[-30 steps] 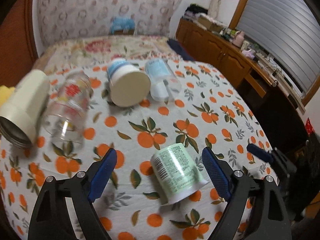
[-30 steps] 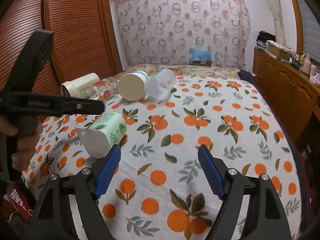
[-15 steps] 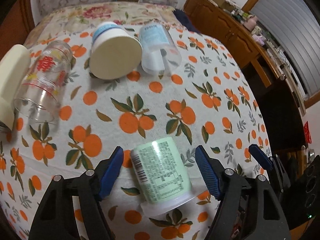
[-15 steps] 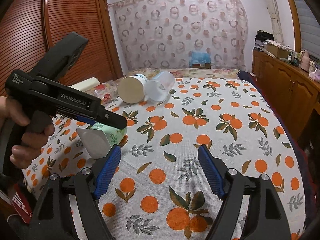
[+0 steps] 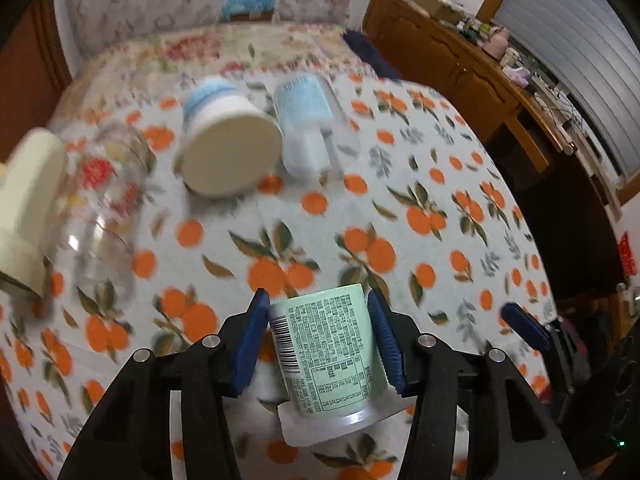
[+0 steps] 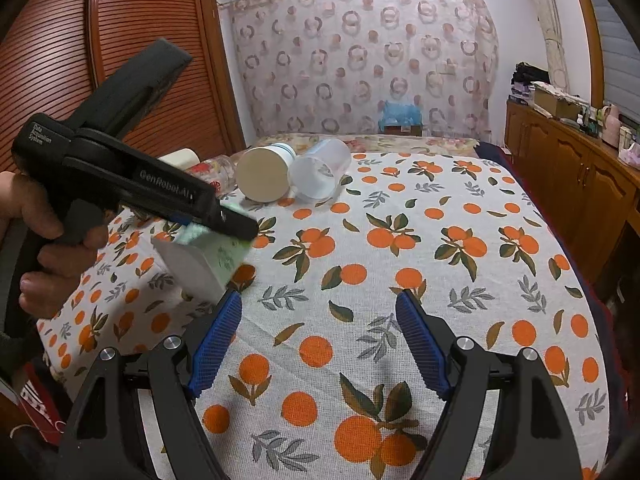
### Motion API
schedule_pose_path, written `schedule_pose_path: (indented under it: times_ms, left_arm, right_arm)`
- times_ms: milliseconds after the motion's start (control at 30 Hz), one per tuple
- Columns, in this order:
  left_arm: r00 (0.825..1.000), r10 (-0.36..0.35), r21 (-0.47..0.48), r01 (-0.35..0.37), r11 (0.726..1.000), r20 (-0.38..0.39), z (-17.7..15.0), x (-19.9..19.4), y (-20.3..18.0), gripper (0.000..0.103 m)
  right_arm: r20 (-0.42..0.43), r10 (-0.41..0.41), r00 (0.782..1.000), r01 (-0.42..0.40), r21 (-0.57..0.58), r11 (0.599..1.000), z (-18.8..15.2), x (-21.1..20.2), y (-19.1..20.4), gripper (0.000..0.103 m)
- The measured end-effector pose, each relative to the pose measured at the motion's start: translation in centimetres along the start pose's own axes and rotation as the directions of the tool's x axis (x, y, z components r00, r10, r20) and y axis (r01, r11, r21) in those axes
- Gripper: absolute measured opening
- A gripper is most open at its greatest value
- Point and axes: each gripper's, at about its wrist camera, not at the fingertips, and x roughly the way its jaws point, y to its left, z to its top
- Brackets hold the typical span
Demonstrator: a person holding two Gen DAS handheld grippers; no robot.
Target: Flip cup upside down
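Our left gripper [image 5: 320,340] has its jaws clamped on the green cup [image 5: 330,352], which lies on its side at 6 o'clock on the orange-print tablecloth [image 5: 360,208]. Our right gripper [image 6: 320,344] hovers with jaws apart, the cup at its 10 o'clock.

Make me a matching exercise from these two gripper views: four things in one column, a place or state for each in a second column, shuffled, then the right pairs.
Things
1. green cup
2. right gripper
3. cream cup
4. clear glass

Places or states
A. open, with nothing between its fingers
B. lying on its side near the far end of the orange-print cloth, just left of a translucent bottle
C. clamped between the blue pads of the left gripper
D. lying on its side at the cloth's left edge, red print on it

Pairs: 1-C, 2-A, 3-B, 4-D
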Motion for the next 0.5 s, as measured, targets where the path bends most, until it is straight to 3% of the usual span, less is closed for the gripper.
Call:
schedule_pose_path:
  times_ms: [200, 500]
  left_arm:
    - [0.992, 0.046, 0.017, -0.049, 0.999, 0.118, 1.1, -0.1, 1.0, 0.048]
    - [0.975, 0.072, 0.021, -0.078, 0.997, 0.210, 2.1, 0.5, 1.5, 0.048]
  right_arm:
    - [-0.001, -0.006, 1.000, 0.006, -0.004, 1.000, -0.1, 0.1, 0.1, 0.081]
    - [-0.002, -0.007, 1.000, 0.007, -0.001, 1.000, -0.1, 0.0, 0.0, 0.081]
